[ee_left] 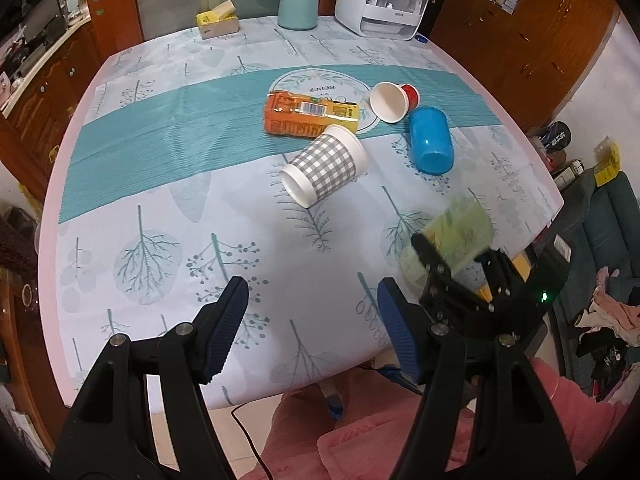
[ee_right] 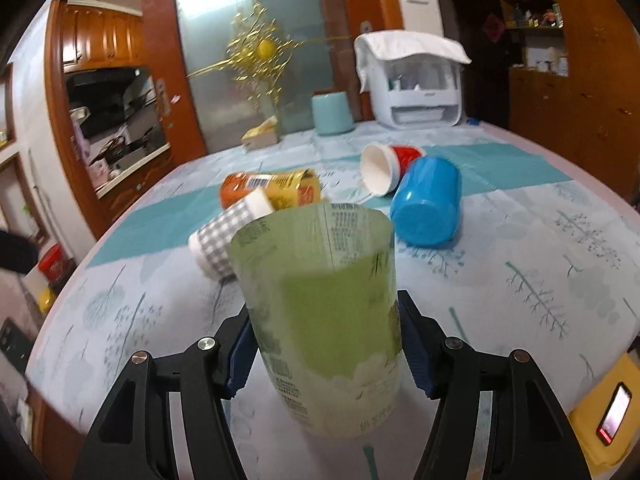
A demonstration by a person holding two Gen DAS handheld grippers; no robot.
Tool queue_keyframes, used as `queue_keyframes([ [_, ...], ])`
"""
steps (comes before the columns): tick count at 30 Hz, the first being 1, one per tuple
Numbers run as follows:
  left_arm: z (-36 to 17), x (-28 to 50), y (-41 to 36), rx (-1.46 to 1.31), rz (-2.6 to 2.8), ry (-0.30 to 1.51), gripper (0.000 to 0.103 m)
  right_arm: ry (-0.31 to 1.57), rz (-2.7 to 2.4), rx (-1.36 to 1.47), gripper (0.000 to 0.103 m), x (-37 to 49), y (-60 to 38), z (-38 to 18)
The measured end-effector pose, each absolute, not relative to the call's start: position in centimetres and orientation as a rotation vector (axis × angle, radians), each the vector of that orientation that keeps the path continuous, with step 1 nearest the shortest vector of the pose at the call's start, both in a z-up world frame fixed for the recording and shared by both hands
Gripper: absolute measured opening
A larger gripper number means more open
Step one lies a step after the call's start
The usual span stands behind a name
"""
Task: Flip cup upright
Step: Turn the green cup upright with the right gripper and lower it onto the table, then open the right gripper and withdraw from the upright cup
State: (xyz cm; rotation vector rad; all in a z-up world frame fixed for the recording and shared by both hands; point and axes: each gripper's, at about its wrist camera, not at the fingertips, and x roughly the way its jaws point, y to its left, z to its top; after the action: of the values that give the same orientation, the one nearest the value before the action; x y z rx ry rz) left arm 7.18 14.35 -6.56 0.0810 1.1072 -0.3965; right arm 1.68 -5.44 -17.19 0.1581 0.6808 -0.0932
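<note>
A translucent green plastic cup (ee_right: 320,320) stands mouth up between the blue pads of my right gripper (ee_right: 324,352), which is shut on its sides just above the tablecloth. In the left wrist view the same cup (ee_left: 452,240) is blurred at the right, with the right gripper (ee_left: 460,264) around it. My left gripper (ee_left: 312,320) is open and empty over the near table edge. A grey checked paper cup (ee_left: 324,166), a blue cup (ee_left: 432,140) and a red-and-white cup (ee_left: 394,101) lie on their sides.
An orange-yellow carton (ee_left: 308,114) lies flat mid-table. A teal canister (ee_left: 298,6), a white appliance (ee_left: 384,4) and a yellow box (ee_left: 218,20) stand at the far edge. Wooden cabinets surround the table (ee_left: 160,200). A phone (ee_right: 614,414) lies at lower right.
</note>
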Motion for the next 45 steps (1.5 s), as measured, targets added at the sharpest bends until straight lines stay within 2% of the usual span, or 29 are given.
queue_keyframes([
  [8, -7.4, 7.4, 11.8, 0.061, -0.416, 1.147, 0.064, 0.795, 0.002, 0.157, 0.076, 0.0, -6.5, -17.6],
  [12, -8.0, 7.5, 10.4, 0.062, -0.403, 1.164, 0.064, 0.889, 0.066, 0.170, 0.087, -0.6, -7.8, -18.0],
  [17, -9.0, 7.6, 9.1, 0.120, -0.298, 1.172, 0.064, 0.995, 0.085, 0.135, 0.088, -1.2, -10.0, -18.0],
  [24, -9.7, 7.0, 7.8, 0.117, -0.238, 1.186, 0.064, 1.308, 0.169, 0.216, 0.088, -0.9, -14.8, -15.8],
  [28, -10.2, 6.0, 6.9, 0.052, -0.209, 1.253, 0.064, 1.407, 0.210, 0.296, 0.096, -1.8, -16.6, -13.2],
  [32, -9.6, 4.6, 5.8, -0.007, -0.153, 1.261, 0.064, 1.413, 0.179, 0.249, 0.098, -2.5, -17.3, -10.0],
  [36, -8.0, 3.4, 4.0, -0.073, -0.111, 1.247, 0.064, 1.337, 0.157, 0.193, 0.099, -2.8, -17.6, -6.2],
  [45, -2.5, 0.9, 1.2, -0.059, 0.002, 0.994, 0.065, 1.063, 0.151, 0.200, 0.099, -3.2, -18.9, 0.6],
])
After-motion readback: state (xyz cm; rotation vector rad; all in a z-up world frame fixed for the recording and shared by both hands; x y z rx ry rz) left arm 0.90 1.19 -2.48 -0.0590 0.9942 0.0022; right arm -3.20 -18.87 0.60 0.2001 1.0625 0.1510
